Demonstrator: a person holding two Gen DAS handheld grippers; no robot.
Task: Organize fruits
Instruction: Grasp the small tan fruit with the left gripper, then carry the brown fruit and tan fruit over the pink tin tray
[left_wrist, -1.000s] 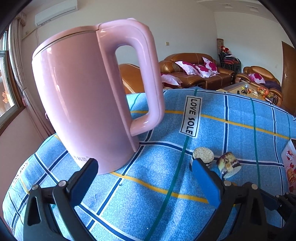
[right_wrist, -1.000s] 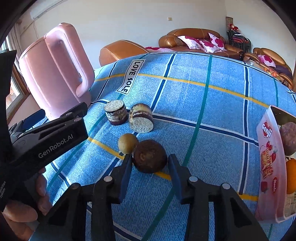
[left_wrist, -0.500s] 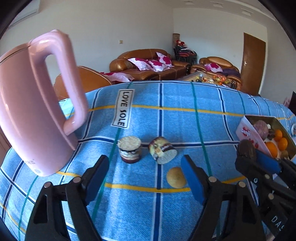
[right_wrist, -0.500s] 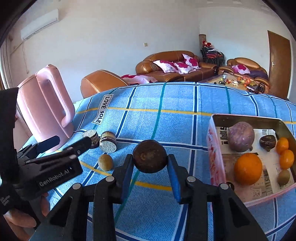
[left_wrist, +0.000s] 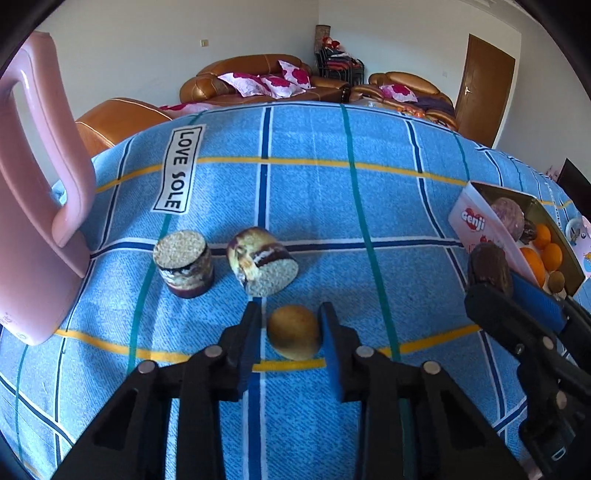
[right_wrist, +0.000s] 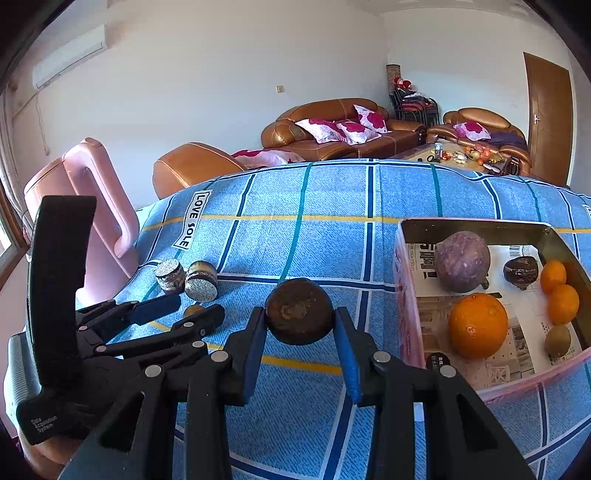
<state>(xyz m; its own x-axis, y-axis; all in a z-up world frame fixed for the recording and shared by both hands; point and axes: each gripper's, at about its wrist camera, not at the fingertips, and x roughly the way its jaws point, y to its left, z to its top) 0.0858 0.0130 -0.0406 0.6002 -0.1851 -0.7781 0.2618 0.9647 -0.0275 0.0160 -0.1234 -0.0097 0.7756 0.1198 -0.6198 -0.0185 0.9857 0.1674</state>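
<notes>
The left gripper (left_wrist: 291, 328), jaws just closing, bracketed a small yellow-brown round fruit (left_wrist: 294, 331); only the right wrist view showed the right gripper (right_wrist: 300, 325) clamped on a dark brown round fruit (right_wrist: 300, 311), the pink tin's (right_wrist: 406, 295) oranges at three o'clock

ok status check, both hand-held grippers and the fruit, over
Left hand-held gripper just closed around small yellow-brown fruit on the cloth. Right hand-held gripper holding dark round fruit, beside pink box. Path clear.

i see a matt woven cloth (left_wrist: 314, 192), a glossy pink plastic kettle (left_wrist: 33, 236), a shiny metal tin (right_wrist: 480, 229) lined with what looks like newspaper (right_wrist: 524, 332), and a rough dull brown fruit (right_wrist: 299, 312).
</notes>
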